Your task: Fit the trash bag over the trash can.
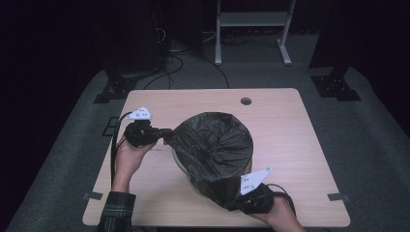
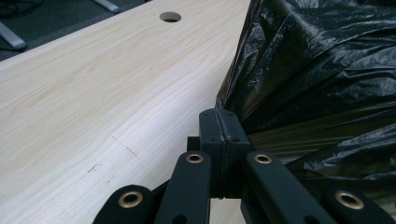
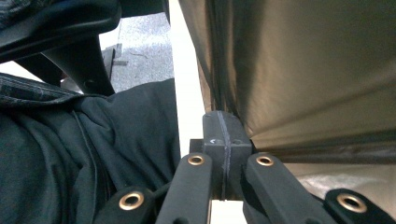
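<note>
Dim room, wood table [image 1: 290, 145]. Bag [image 1: 212, 145] already lines the bin [image 1: 180, 163] mid-table; your left gripper [image 1: 167, 135] and right gripper [image 1: 237, 203] each pinch its rim. Just snugging left, I'd guess.

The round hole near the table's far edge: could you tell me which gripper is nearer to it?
Left. The left gripper is at the bag's left side, mid-table; the right gripper is at the near edge, farther from the hole.

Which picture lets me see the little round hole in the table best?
The left gripper view: the hole looks big and clear on the bare wood. The high view shows it small, near the table's far edge. The right gripper view faces the black bag.
</note>
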Demonstrator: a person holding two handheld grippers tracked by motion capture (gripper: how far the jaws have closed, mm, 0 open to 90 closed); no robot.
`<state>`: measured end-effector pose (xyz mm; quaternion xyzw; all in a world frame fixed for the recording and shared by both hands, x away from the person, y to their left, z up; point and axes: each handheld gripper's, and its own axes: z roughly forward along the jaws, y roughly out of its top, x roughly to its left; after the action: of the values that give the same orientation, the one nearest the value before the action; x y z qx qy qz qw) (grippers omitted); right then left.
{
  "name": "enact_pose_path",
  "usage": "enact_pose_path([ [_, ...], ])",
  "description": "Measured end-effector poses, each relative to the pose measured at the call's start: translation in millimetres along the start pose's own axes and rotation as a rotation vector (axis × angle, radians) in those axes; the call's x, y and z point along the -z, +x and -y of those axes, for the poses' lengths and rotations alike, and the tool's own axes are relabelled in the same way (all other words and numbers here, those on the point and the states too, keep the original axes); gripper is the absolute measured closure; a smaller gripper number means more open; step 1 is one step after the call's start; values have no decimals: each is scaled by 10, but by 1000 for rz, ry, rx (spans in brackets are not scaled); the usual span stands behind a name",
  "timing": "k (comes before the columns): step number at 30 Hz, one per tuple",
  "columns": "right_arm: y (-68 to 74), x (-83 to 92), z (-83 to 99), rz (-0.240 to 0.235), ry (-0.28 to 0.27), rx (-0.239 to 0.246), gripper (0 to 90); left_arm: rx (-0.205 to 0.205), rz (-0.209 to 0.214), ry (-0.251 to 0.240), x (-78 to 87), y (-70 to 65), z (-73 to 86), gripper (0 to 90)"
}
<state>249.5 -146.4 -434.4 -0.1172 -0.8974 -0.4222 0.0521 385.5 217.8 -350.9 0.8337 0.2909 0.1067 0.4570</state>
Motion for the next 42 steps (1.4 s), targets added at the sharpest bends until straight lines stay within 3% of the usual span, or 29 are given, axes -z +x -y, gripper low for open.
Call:
enact_pose_path([
  [6,6,-84,-3,10,22,3,900,-3,-44,44,-48,14,19,899],
  [9,-31,-80,30,38,49,-12,900,-27,-78,94,-130,-8,26,900],
  [11,-76,-75,80,74,75,-24,900,-29,-73,112,-191,-6,48,899],
  [18,-201,-6,254,120,112,-86,900,-8,-47,115,-352,0,148,899],
  [21,-257,68,342,144,112,-113,900,-32,-68,146,-421,-10,161,899],
  [26,-313,145,428,193,127,-125,900,-24,-71,151,-493,12,174,899],
  [28,-323,170,438,183,115,-128,900,-32,-72,158,-494,10,177,899],
  [29,-313,189,436,182,100,-123,807,-28,-63,152,-489,5,183,899],
  [32,-282,338,394,190,41,-116,790,-22,-47,130,-455,5,209,899],
  [38,-312,854,295,311,-82,-137,762,-8,-37,102,-404,16,227,899],
  [42,-344,1221,72,404,-178,-132,732,-11,-40,95,-371,7,205,899],
])
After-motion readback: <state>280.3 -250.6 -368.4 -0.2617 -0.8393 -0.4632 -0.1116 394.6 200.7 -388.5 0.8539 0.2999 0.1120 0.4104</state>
